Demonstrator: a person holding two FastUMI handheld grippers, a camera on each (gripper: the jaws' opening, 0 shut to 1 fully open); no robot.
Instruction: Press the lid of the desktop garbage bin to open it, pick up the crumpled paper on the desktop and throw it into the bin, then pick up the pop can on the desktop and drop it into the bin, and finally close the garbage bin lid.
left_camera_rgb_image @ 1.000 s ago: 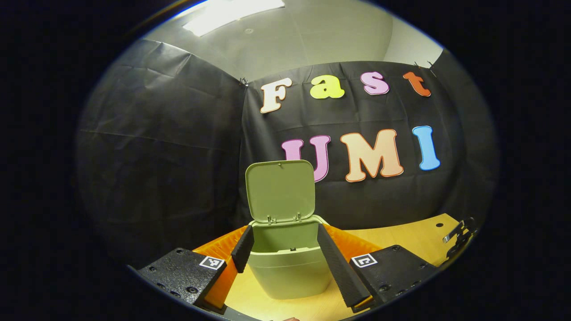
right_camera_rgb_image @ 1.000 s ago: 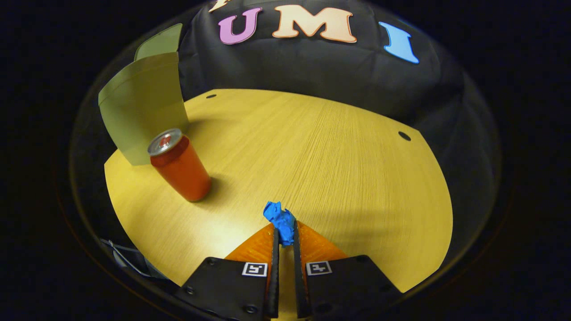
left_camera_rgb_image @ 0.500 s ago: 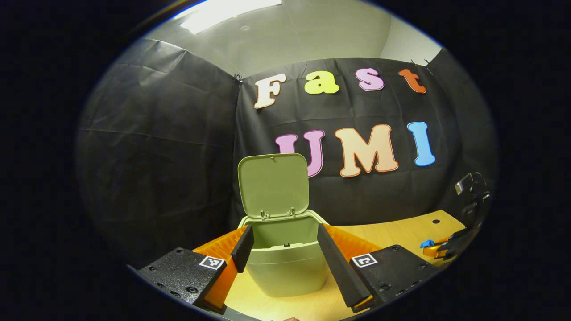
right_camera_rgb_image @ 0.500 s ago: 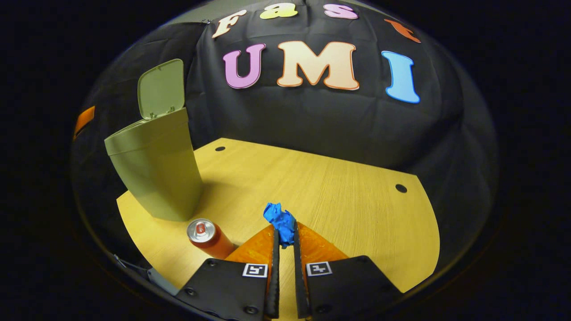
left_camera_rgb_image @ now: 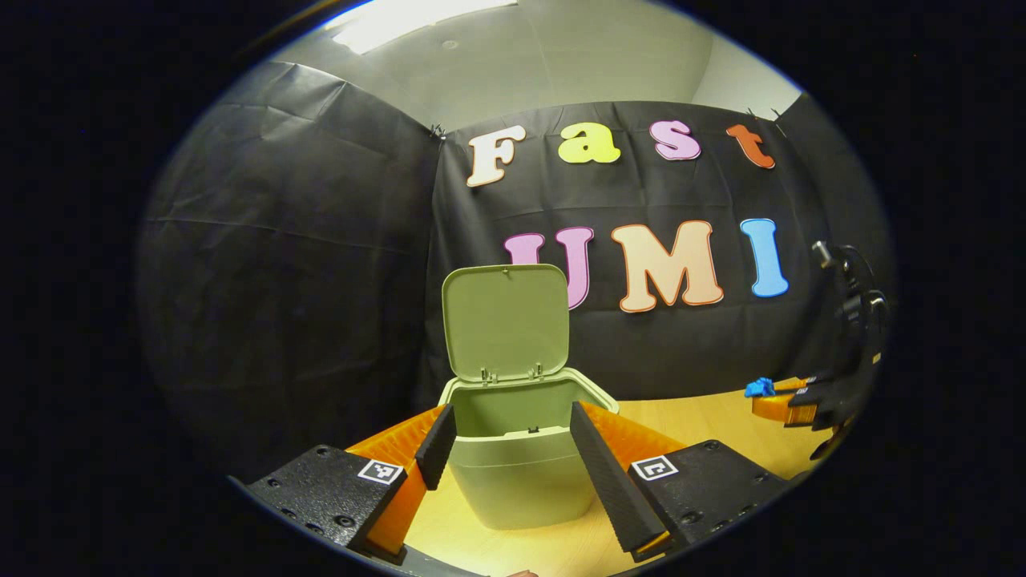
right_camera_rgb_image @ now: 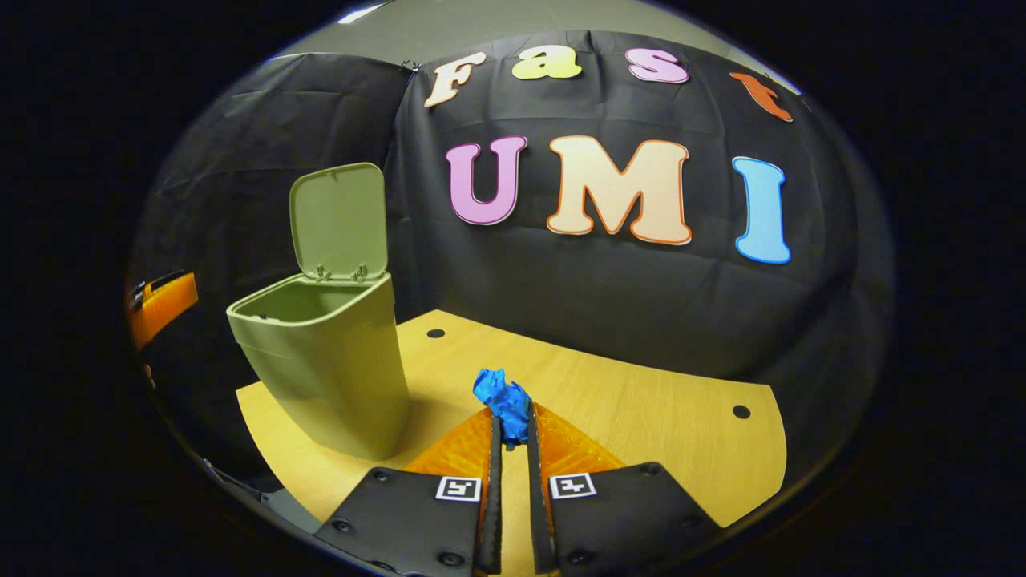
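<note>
Left gripper view: The left gripper (left_camera_rgb_image: pixel 513 449) has its fingers (left_camera_rgb_image: pixel 611 481) spread wide, holding nothing. The garbage bin (left_camera_rgb_image: pixel 517 473) stands on the desktop (left_camera_rgb_image: pixel 721 417) straight ahead, framed between the two fingers; whether either finger touches its walls cannot be told. The bin lid (left_camera_rgb_image: pixel 506 322) is raised upright on its rear hinges, its inner face turned toward the camera. The mouth of the bin is open. The upper part of the rear inner wall shows and is bare; the bottom is hidden behind the front rim, so its contents cannot be told. At the far right edge, the right gripper (left_camera_rgb_image: pixel 781 397) is held above the desktop with the crumpled paper (left_camera_rgb_image: pixel 758 388), a blue wad, at its fingertips.

Right gripper view: The right gripper (right_camera_rgb_image: pixel 511 433) has its fingers (right_camera_rgb_image: pixel 493 481) drawn narrow, clamped on the crumpled paper (right_camera_rgb_image: pixel 503 399). The wad sits between the fingertips and protrudes forward and upward past them. The garbage bin (right_camera_rgb_image: pixel 329 369) stands on the desktop (right_camera_rgb_image: pixel 641 409) to the left of the gripper, well apart from the paper. The bin lid (right_camera_rgb_image: pixel 338 220) stands upright at the back of the bin. The mouth is open; the visible upper interior is bare, and the lower part is hidden by the near wall. At the far left edge, part of the left gripper (right_camera_rgb_image: pixel 160 300) shows beside the bin.
</note>
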